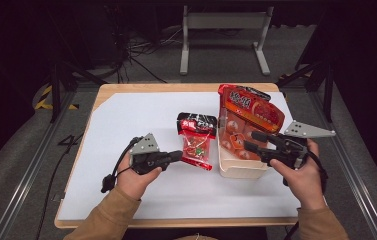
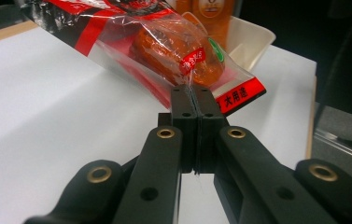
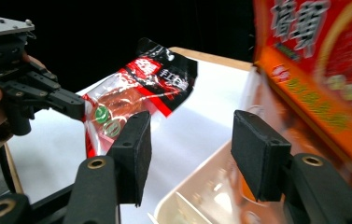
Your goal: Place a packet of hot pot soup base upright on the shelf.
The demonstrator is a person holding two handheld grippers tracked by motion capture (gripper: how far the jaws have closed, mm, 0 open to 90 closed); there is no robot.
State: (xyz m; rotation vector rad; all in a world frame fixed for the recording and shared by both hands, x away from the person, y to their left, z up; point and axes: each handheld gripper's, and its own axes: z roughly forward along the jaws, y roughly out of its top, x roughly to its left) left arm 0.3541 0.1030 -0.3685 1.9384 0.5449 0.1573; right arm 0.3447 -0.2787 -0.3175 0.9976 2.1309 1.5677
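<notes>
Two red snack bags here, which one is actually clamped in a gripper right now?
The smaller red-and-black bag: the left gripper is shut on its clear edge. The larger orange-red bag stands in the cream tray; the right gripper is open beside it.

Lab: dark room, metal frame rails (image 1: 23, 170), floor cables (image 1: 141, 50).

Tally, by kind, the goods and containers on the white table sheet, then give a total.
Clear-windowed red and black snack packet, pinched by the shut left gripper: 1
Large orange and red snack bag: 1
Cream plastic tray: 1
Total: 3
</notes>
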